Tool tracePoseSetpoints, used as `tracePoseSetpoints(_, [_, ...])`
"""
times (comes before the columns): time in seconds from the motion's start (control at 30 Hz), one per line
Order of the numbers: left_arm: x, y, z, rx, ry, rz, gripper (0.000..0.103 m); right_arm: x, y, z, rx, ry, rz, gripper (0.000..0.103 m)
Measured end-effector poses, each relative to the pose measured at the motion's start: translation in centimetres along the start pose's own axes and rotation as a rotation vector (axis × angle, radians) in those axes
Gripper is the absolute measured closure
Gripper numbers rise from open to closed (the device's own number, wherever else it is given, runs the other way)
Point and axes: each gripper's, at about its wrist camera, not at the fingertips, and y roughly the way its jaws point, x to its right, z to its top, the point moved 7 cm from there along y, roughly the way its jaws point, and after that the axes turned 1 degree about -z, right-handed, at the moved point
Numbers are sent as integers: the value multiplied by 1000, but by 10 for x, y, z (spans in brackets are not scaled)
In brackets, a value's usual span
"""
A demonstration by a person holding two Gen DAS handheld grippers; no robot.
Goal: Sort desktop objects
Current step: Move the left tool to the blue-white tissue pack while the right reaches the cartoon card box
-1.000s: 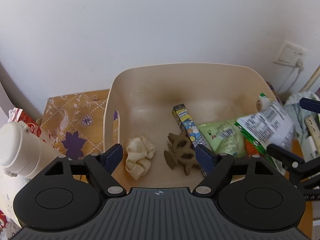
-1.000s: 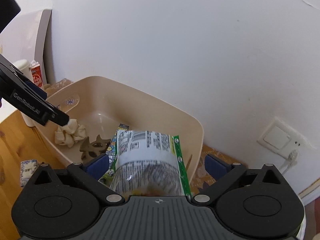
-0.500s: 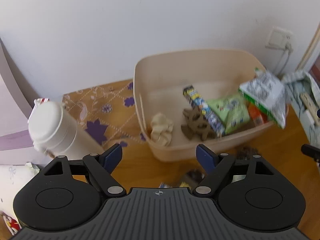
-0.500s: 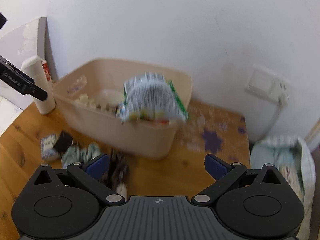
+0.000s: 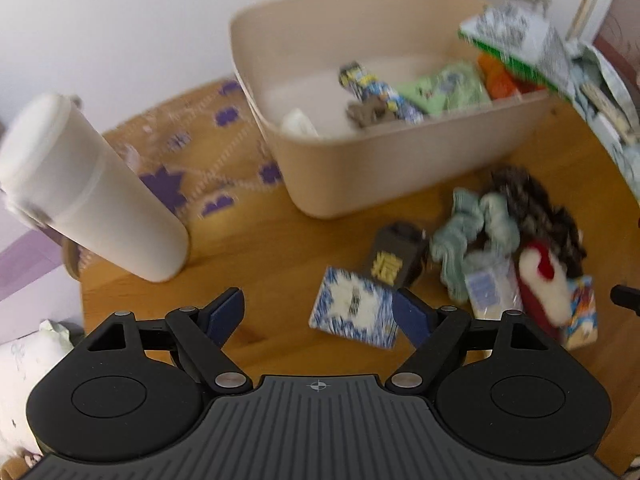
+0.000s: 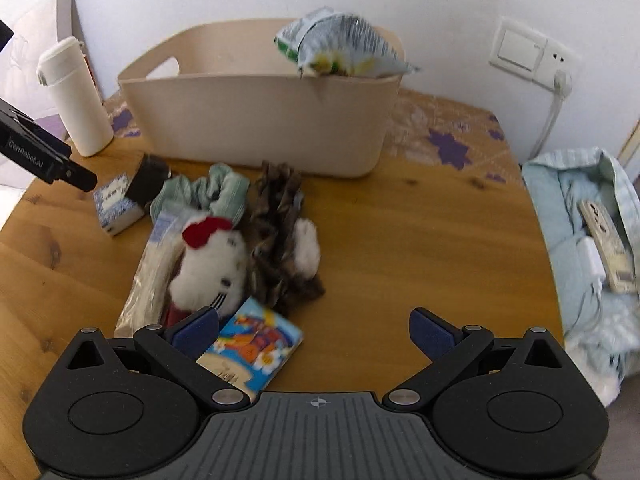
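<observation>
Pulled back from the bin, both empty

Released snack bag (image 6: pixel 340 46) onto beige bin (image 6: pixel 256 120) rim; withdrew left gripper (image 5: pixel 318 314) and right gripper (image 6: pixel 314 330), jaws apart, over the table's clutter.

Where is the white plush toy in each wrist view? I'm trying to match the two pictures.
Left wrist: plush toy at the right, in the pile on the table, right of the open left gripper.
Right wrist: plush toy left of centre, just ahead of the open right gripper.
Shared landmark: the beige bin behind the pile.
</observation>
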Motion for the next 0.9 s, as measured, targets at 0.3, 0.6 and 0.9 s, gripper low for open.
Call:
tracePoseSetpoints(0.3, [2, 27, -13, -25, 70, -30, 20, -10, 21, -12, -73, 85, -53, 0])
tracePoseSetpoints(0.6, [7, 52, -7, -36, 82, -85, 16, -20, 46, -21, -143, 111, -84, 10])
tracePoseSetpoints(0.9, [16, 66, -10, -68, 107, -128, 16, -28, 55, -25, -163, 96, -76, 25])
